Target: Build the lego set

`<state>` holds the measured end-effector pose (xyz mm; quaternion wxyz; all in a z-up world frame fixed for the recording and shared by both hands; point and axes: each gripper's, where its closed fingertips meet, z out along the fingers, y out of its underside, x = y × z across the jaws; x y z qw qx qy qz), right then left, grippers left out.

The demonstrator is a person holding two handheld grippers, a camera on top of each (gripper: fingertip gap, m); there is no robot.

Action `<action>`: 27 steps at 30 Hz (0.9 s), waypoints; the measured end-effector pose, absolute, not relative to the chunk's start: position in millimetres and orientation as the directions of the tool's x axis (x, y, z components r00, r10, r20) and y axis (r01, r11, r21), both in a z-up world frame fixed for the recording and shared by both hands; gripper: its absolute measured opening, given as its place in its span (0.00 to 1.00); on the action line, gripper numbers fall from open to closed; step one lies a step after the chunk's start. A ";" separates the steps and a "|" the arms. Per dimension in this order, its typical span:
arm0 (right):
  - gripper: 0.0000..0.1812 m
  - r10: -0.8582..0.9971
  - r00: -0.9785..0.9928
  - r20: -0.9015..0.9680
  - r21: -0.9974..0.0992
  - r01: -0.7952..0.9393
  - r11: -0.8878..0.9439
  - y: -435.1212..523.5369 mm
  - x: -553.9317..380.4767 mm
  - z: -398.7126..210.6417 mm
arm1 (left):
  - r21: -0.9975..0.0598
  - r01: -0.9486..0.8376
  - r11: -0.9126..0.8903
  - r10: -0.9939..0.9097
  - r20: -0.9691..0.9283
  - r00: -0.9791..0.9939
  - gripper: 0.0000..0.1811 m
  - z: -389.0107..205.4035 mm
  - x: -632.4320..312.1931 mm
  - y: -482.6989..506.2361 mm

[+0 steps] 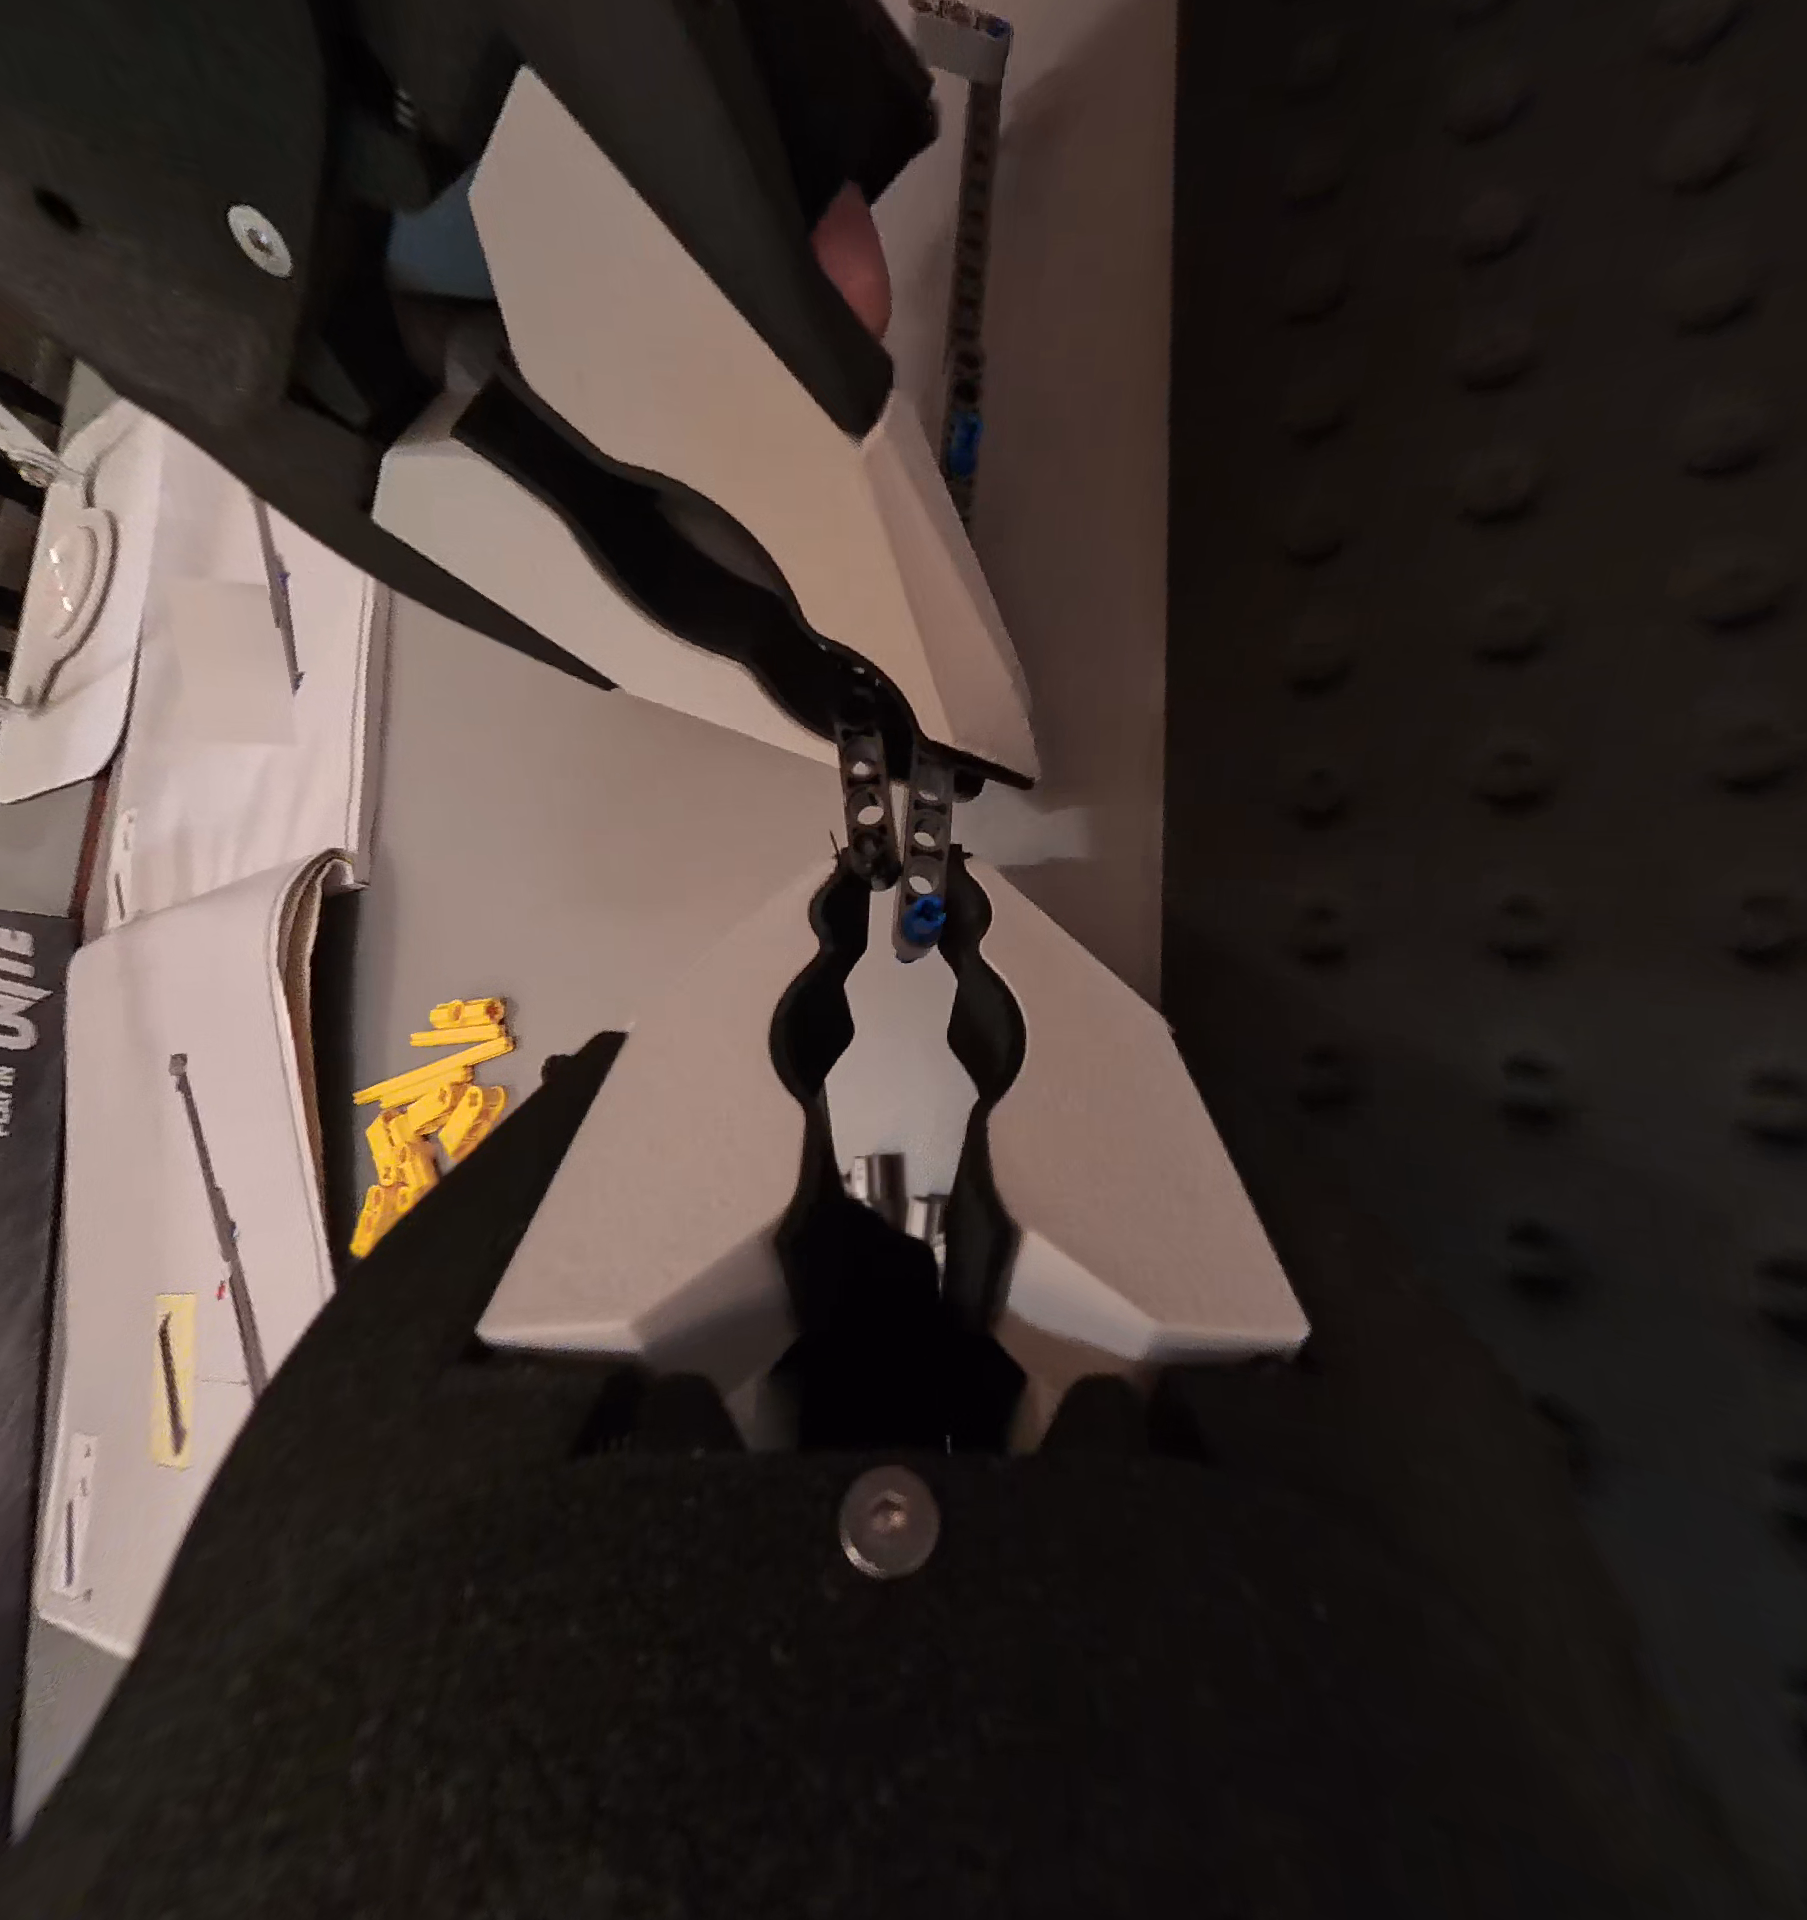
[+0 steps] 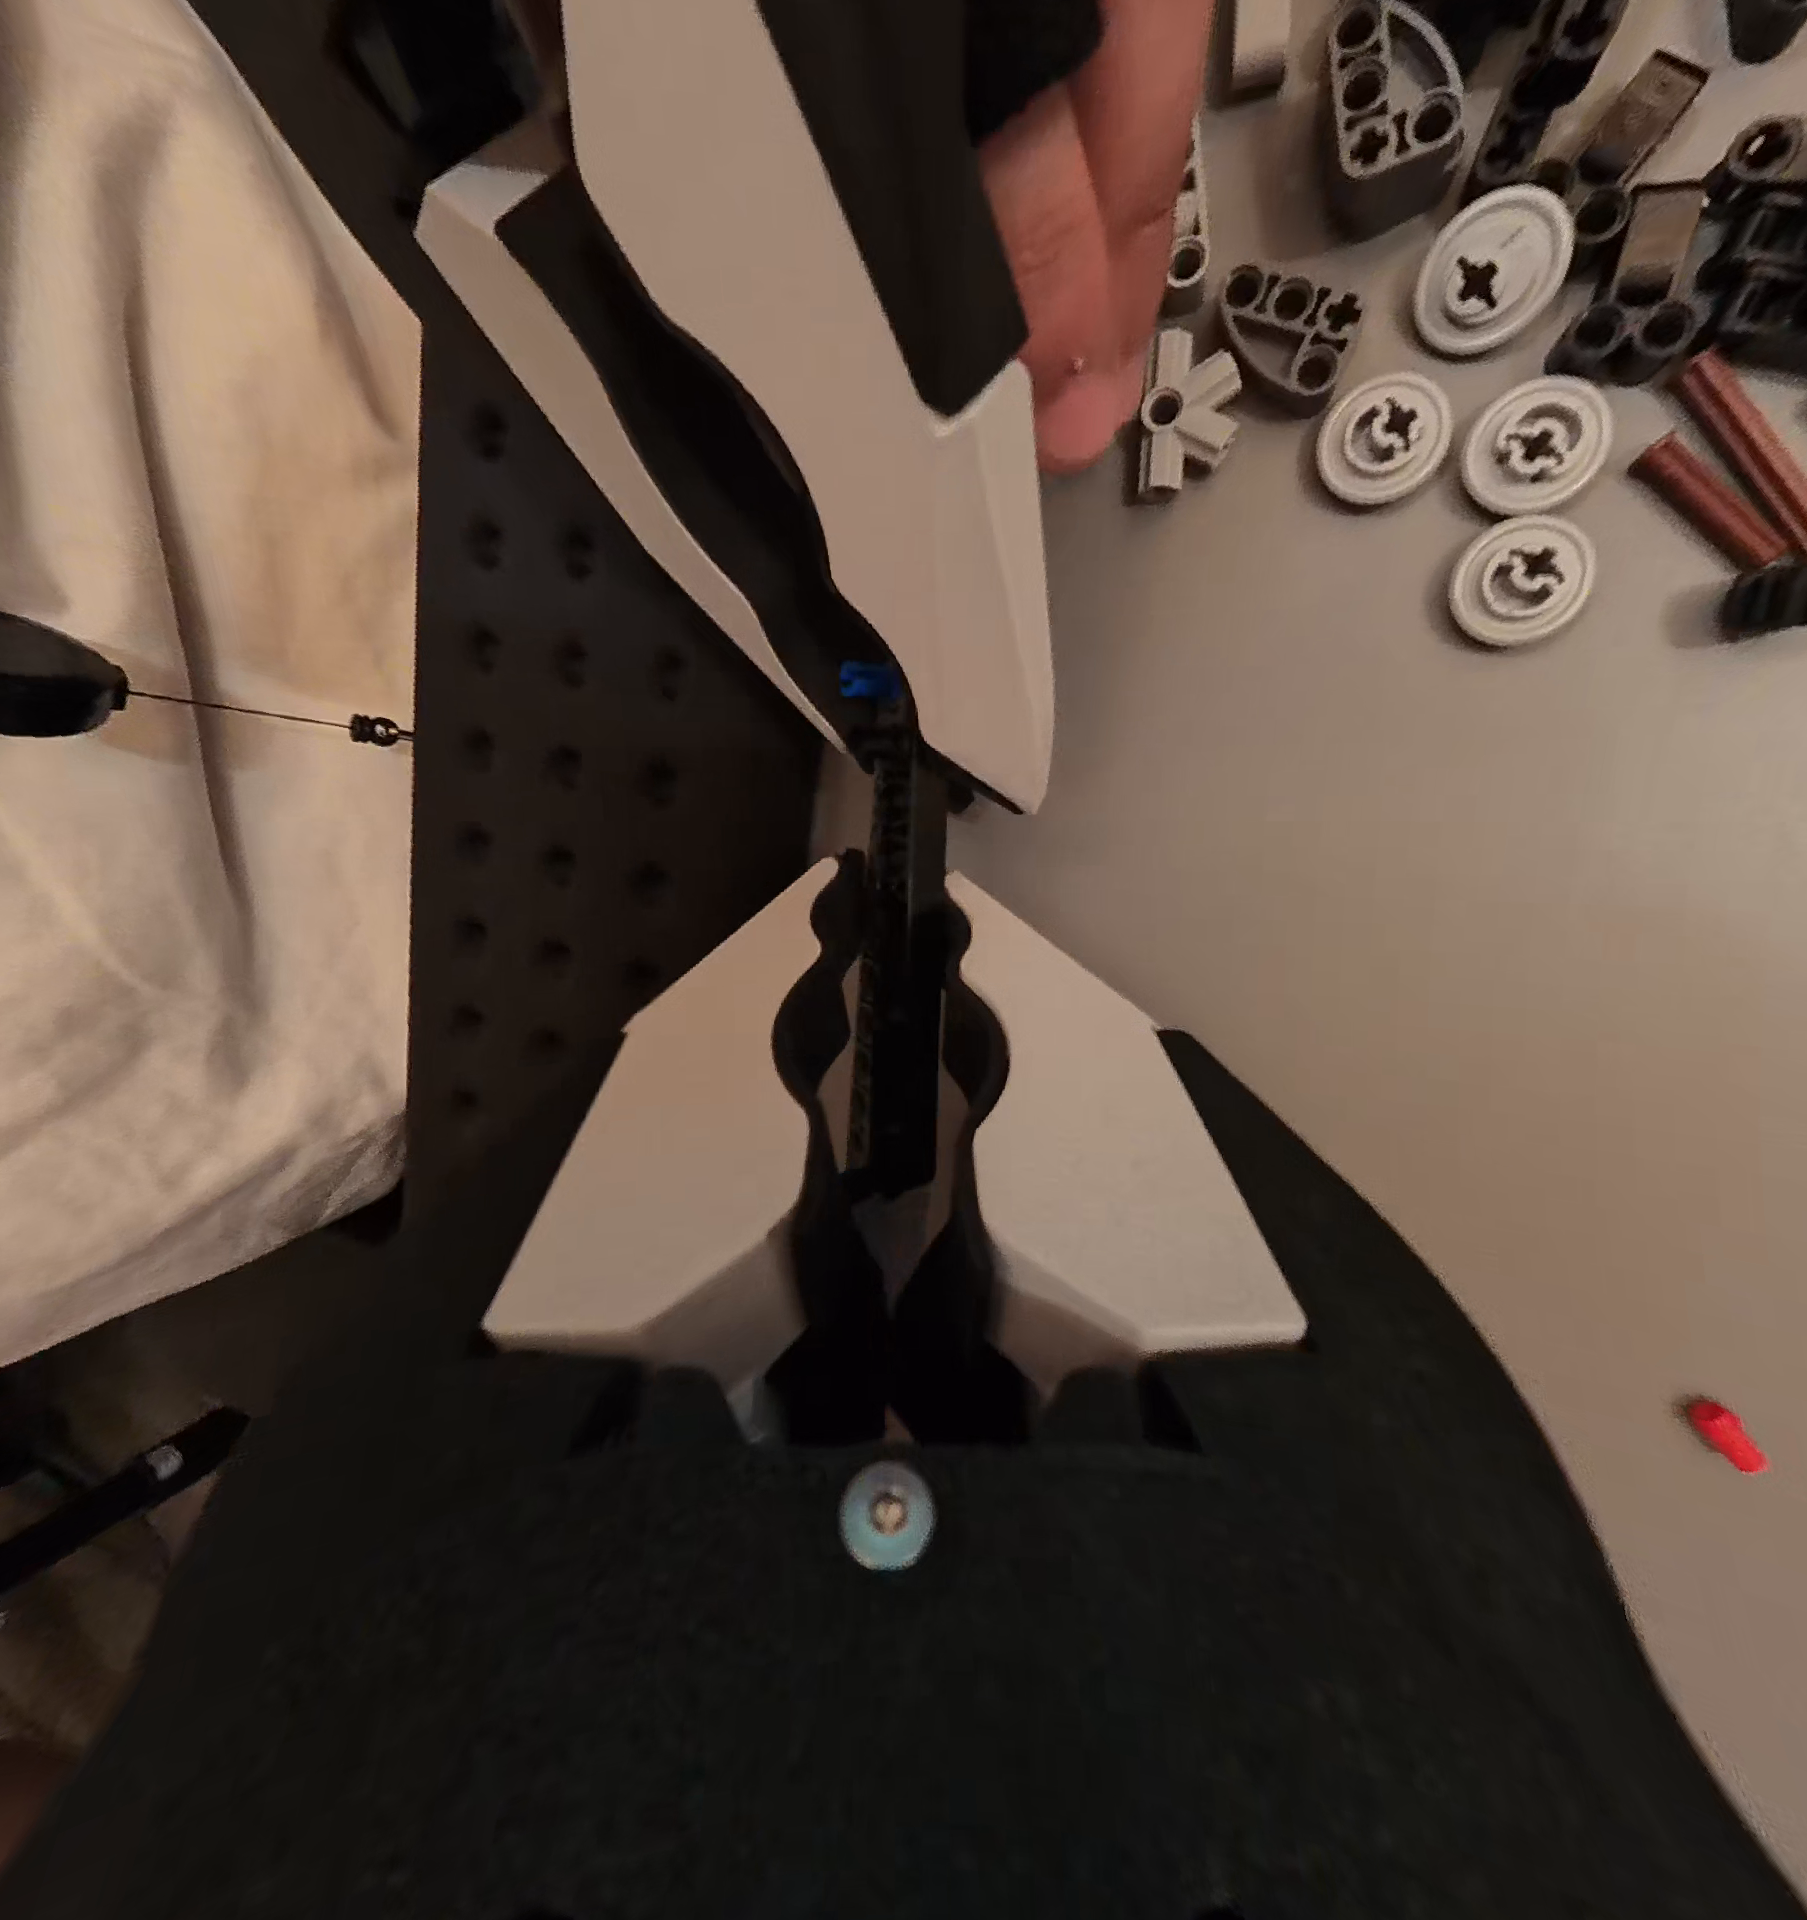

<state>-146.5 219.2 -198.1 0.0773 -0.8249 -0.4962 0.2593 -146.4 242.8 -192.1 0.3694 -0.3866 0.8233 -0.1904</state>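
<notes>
Left gripper (image 1: 899,883): its fingers are pinched narrow on the tip of a grey beam (image 1: 925,847) that has round holes and a blue pin (image 1: 922,918) at its end.
Right gripper (image 2: 894,914): its fingers are squeezed tight on a black beam (image 2: 894,997), seen edge-on.
Where the beams are: up in the air above the table (image 2: 1398,987), between the two grippers, which meet tip to tip.
Two beams: in the left wrist view a darker beam (image 1: 866,795) sits just beside the grey one, their far ends apart. Both run up into the other gripper's fingers.
Hand (image 2: 1086,270): it holds the far gripper in the right wrist view.
Yellow pieces (image 1: 431,1112): a small heap on the table, by the instruction book (image 1: 192,1247).
Long beam (image 1: 972,260): lies on the table far off, with a blue pin near one end.
Grey wheels (image 2: 1527,520): four round discs lying flat on the table, near dark connector pieces (image 2: 1709,239) and brown rods (image 2: 1751,468).
Red piece (image 2: 1725,1434): alone on the table, well apart from the rest.
Black board (image 2: 556,748): has rows of holes, next to a cream cloth (image 2: 151,520).
</notes>
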 end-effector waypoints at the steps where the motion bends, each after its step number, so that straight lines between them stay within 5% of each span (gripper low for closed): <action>1: 0.07 0.851 0.381 -0.361 -0.385 0.770 -0.508 219.0 -145.7 -198.2 | -0.605 -0.500 0.619 -0.785 -0.447 -0.429 0.06 -192.9 -146.2 242.7; 7: 0.14 0.857 0.429 -0.285 -0.487 0.705 -0.515 232.0 -136.1 -179.9 | -0.684 -0.540 0.491 -0.862 -0.290 -0.417 0.06 -194.9 -148.3 241.6; 17: 0.05 0.802 0.422 -0.422 -0.551 0.584 -0.597 228.4 -136.9 -180.6 | -0.699 -0.584 0.412 -0.887 -0.160 -0.434 0.06 -203.4 -151.8 236.6; 27: 0.04 0.847 0.531 -0.021 -0.601 0.670 -0.435 247.1 -108.0 -166.4 | -0.694 -0.718 -0.047 -0.884 0.364 -0.293 0.04 -193.1 -151.7 235.6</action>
